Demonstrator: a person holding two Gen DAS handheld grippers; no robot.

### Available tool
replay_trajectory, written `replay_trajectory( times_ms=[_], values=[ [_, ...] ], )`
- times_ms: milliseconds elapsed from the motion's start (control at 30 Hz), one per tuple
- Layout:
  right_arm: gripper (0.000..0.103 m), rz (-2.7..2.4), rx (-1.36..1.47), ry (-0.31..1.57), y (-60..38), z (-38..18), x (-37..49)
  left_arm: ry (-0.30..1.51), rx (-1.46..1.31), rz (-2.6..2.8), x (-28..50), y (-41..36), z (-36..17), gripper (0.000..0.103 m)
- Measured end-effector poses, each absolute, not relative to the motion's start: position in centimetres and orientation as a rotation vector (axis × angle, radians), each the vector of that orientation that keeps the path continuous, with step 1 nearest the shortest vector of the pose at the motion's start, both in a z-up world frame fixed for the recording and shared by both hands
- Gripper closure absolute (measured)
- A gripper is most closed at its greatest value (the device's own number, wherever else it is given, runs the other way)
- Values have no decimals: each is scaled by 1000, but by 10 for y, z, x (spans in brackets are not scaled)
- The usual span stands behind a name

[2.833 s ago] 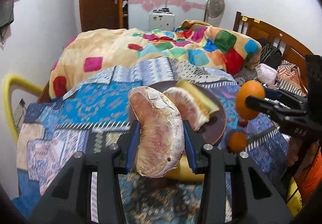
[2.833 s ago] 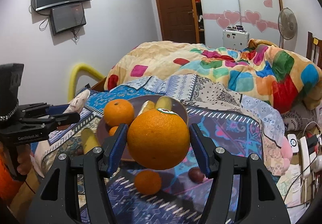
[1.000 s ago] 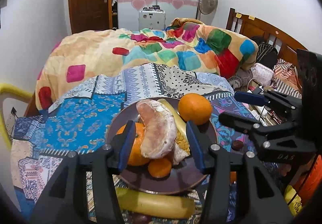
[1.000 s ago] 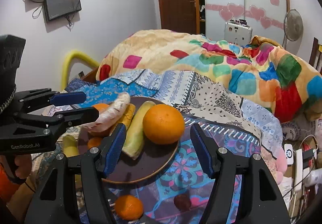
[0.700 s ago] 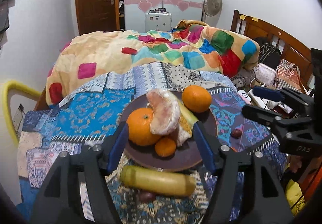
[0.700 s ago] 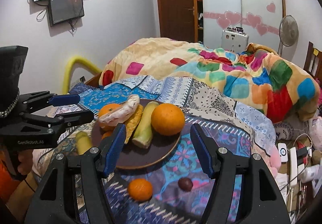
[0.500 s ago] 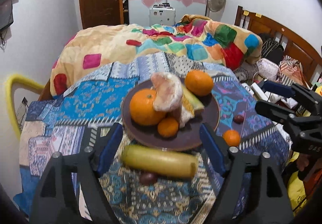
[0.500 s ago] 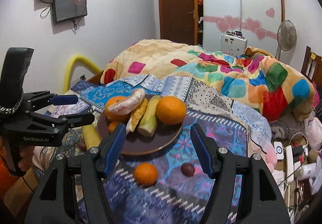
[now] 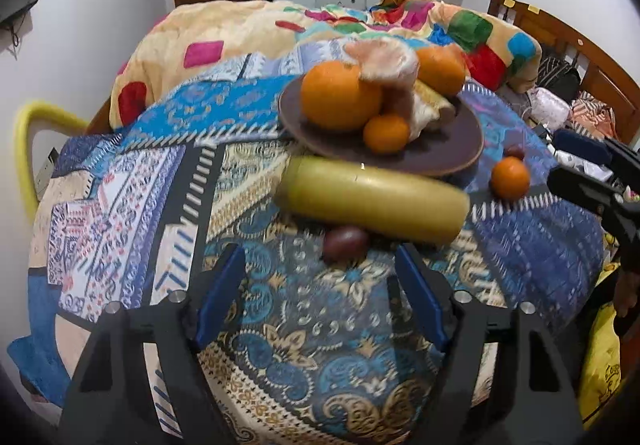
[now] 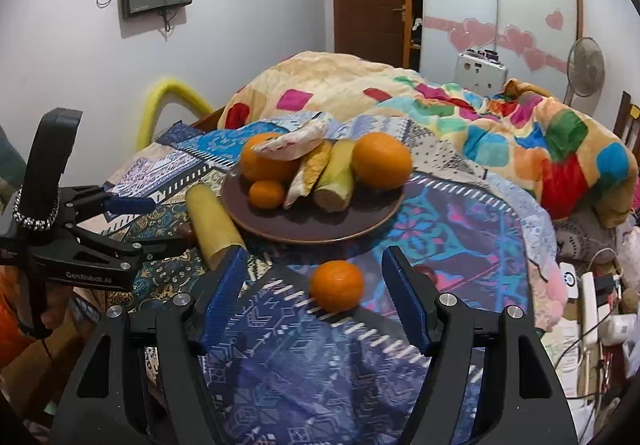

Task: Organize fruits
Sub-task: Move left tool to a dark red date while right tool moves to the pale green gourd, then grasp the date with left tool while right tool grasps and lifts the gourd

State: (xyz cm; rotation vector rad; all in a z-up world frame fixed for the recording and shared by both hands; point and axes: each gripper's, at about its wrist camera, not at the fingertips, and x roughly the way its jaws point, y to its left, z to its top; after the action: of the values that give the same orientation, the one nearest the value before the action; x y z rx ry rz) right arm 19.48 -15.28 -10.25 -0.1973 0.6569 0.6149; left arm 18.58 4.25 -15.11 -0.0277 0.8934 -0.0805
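Left gripper (image 9: pixel 320 293) jaws closing on nothing, right gripper (image 10: pixel 314 295) jaws opening around loose orange (image 10: pixel 337 285)

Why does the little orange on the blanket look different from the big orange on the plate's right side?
The little orange is smaller and lies alone on the patterned blanket. The big orange is larger and sits on the brown plate, beside other fruit. Both are round and orange.

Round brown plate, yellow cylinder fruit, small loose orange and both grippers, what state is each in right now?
Round brown plate: loaded with fruit.
Yellow cylinder fruit: lying on cloth beside plate.
Small loose orange: on cloth, off plate.
Left gripper: empty, closing.
Right gripper: empty, opening.
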Motion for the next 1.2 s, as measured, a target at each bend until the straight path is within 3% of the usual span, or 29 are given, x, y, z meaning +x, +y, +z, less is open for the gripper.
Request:
replay_trajectory(
  times_ms=[333, 433, 533, 767, 1200],
  values=[
    [36, 721, -173, 710, -109, -121, 201, 879, -51, -139, 191, 47, -156, 55],
    [42, 735, -202, 706, -98, -123, 199, 866, -40, -159, 193, 44, -157, 61],
    [47, 760, -221, 705, -88, -123, 198, 855, -34, -188, 191, 41, -157, 78],
    [60, 776, -261, 778, -70, -137, 207, 838, -49, -174, 178, 55, -156, 79],
    [68, 759, -249, 809, -90, -138, 181, 844, -87, -113, 149, 83, -151, 79]
  ],
)
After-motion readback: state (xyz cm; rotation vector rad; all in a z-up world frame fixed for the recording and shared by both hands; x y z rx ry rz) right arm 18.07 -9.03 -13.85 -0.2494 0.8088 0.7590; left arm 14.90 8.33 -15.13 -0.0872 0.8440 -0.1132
